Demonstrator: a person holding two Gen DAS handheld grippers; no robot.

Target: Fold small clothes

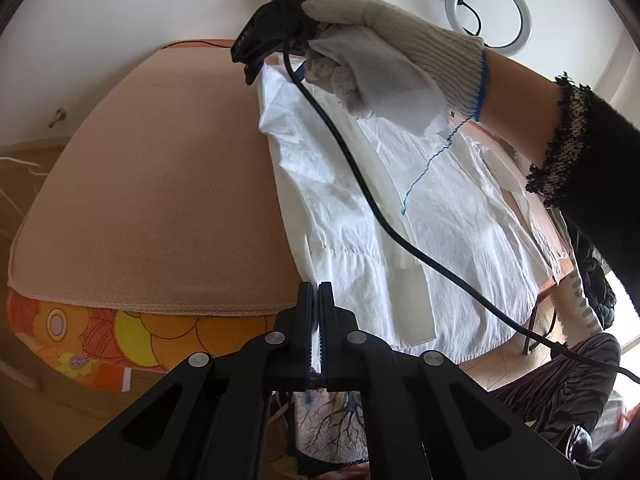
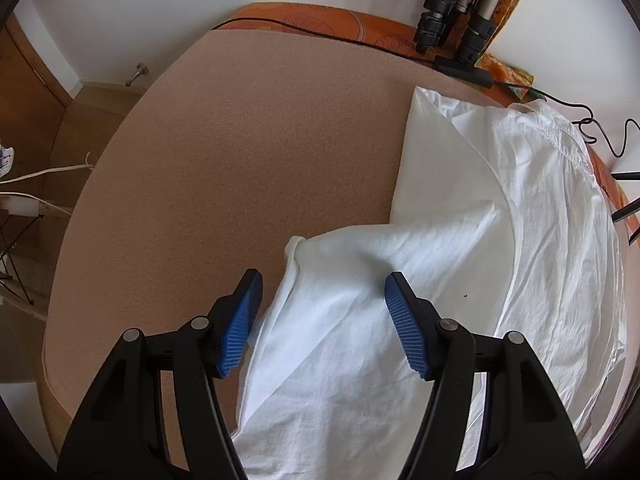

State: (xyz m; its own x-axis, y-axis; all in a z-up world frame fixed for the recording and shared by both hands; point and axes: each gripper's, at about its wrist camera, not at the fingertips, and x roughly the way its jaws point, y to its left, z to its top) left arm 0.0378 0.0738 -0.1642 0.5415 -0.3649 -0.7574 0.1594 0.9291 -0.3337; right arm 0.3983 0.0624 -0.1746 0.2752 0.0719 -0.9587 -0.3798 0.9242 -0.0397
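1. The left wrist view is taken from the near edge of the bench, low and close, and is faced across it toward the far wall; the left tongs are seen at the bottom.
2. The right wrist view is taken from above, tilted downward, close over the white garment, with the right tongs at the bottom.
3. The tan bench top, the garment and the far white wall are shared; the right tongs are seen in the left view.

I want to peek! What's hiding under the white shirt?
The white shirt lies on a tan mat, which shows beside it. Whatever else is beneath the shirt is covered.
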